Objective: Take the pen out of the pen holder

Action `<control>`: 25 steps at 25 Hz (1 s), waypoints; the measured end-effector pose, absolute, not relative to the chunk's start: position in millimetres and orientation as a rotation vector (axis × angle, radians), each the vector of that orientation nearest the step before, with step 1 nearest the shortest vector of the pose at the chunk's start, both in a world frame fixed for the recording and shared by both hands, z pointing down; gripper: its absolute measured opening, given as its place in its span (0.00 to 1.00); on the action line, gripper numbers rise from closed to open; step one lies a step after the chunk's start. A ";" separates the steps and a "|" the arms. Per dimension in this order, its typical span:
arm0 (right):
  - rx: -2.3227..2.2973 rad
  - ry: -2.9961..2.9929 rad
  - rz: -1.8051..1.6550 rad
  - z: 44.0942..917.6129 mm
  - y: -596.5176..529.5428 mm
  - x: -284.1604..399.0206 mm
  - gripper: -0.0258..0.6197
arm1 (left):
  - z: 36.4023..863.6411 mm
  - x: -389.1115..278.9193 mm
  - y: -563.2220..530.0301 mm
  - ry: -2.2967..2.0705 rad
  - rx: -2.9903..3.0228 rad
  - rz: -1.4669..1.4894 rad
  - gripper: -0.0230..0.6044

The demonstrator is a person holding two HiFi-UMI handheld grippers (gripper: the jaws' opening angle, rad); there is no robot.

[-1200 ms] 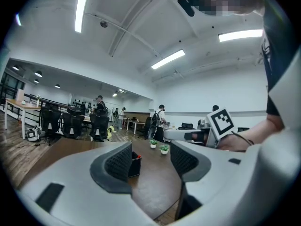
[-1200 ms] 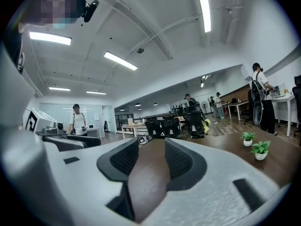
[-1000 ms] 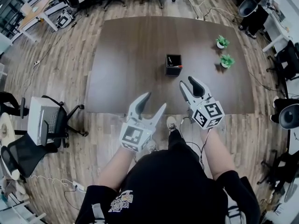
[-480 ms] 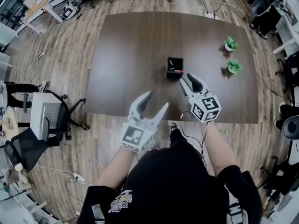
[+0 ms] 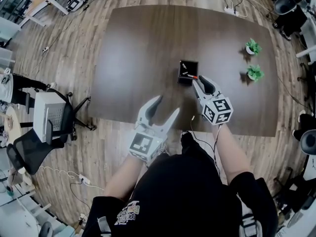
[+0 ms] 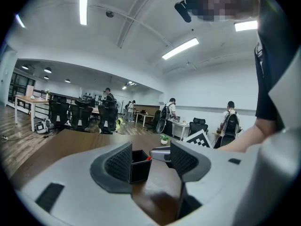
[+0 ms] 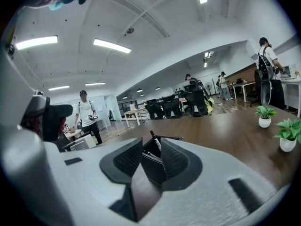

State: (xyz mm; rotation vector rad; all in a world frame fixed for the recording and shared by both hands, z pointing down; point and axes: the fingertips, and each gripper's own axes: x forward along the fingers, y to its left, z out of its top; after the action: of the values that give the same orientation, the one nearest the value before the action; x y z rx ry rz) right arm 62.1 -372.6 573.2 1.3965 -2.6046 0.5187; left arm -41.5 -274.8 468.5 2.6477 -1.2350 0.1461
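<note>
A black square pen holder point(image 5: 187, 71) stands near the middle of the brown table point(image 5: 138, 48), with pens point(image 5: 189, 76) leaning inside, one with a red end. My right gripper point(image 5: 202, 85) sits just short of the holder's near right corner. Its jaws are closing, and no pad presses on anything. In the right gripper view the holder point(image 7: 155, 160) and a dark pen point(image 7: 153, 136) show in the gap of my right gripper point(image 7: 151, 163). My left gripper point(image 5: 165, 107) hangs open over the table's near edge, empty. The left gripper view shows the holder point(image 6: 139, 164) beyond my left gripper point(image 6: 150, 161).
Two small potted plants point(image 5: 253, 46) point(image 5: 256, 73) stand on the table's right side. Office chairs point(image 5: 49, 122) sit on the wooden floor at the left, and a cable point(image 5: 195, 132) trails under the table's near edge. People stand at desks in the background.
Both grippers have moved forward toward the table. The right one dropped to the holder's near corner and its jaws narrowed. The left one now reaches the table's near edge.
</note>
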 end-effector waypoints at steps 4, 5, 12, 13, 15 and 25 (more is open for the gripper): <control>1.391 -2.592 0.545 585.8 -381.1 60.4 0.23 | 471.1 -42.7 -282.9 -1.237 2.600 0.171 0.40; 1.392 -2.588 0.551 588.2 -382.2 60.5 0.23 | 473.2 -43.2 -284.0 -1.238 2.597 0.171 0.40; 1.392 -2.566 0.552 600.6 -386.3 62.6 0.22 | 482.2 -43.0 -287.2 -1.223 2.582 0.175 0.40; 1.392 -2.563 0.550 602.0 -386.6 62.2 0.22 | 482.4 -43.4 -287.8 -1.221 2.576 0.178 0.40; 1.402 -2.558 0.538 603.7 -387.5 62.4 0.20 | 485.6 -45.7 -289.1 -1.230 2.579 0.173 0.41; 1.454 -2.496 0.349 608.1 -390.1 63.1 0.12 | 493.5 -45.8 -291.7 -1.206 2.547 0.198 0.40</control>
State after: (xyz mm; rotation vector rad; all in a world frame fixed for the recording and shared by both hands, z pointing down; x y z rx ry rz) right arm 63.1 -390.1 608.1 1.4535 -2.4957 0.3492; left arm -45.8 -291.7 493.5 2.5474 -1.2063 0.1981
